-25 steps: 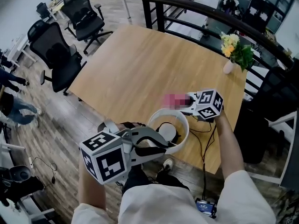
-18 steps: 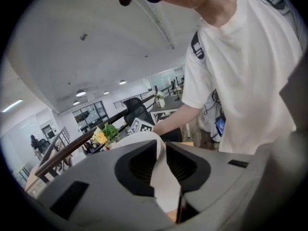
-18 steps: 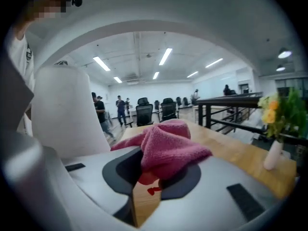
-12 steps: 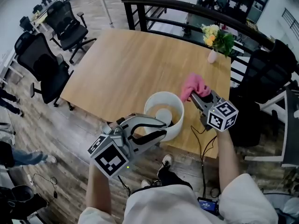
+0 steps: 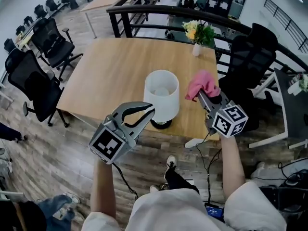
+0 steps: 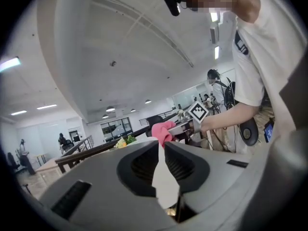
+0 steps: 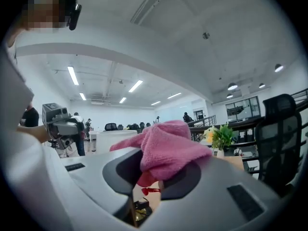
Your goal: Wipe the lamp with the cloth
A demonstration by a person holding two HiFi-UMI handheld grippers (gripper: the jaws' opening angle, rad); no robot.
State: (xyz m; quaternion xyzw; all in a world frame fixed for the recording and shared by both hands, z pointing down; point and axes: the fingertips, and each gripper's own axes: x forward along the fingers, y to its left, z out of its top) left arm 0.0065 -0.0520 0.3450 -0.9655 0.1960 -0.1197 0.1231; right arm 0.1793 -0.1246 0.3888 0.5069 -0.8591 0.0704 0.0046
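A white-shaded lamp (image 5: 161, 93) is seen from above, upright on a wooden table (image 5: 110, 71), with its dark base close to the table's near edge. The left gripper (image 5: 150, 111) is held at the lamp's 7 o'clock, its tips against the lower left of the shade. Its jaws have just been closing and are left a narrow way apart, with the white of the shade showing in the gap; whether the tips touch the shade cannot be told. A pink cloth (image 5: 202, 84) is pinched in the right gripper (image 5: 200, 96) and held at the shade's 3 o'clock, just beside it. A second ago the lamp was tipped back with the shade's opening turned upward and the left jaws set over its rim; now it is stood straight and the cloth is carried higher. Bare tabletop is left open from the lamp's 9 to 12 o'clock. A vase of flowers (image 5: 197, 35) is placed at the far edge at 1 o'clock, backed by a dark railing (image 5: 144, 11). Office chairs (image 5: 33, 88) are ranged off the table at 9 o'clock.
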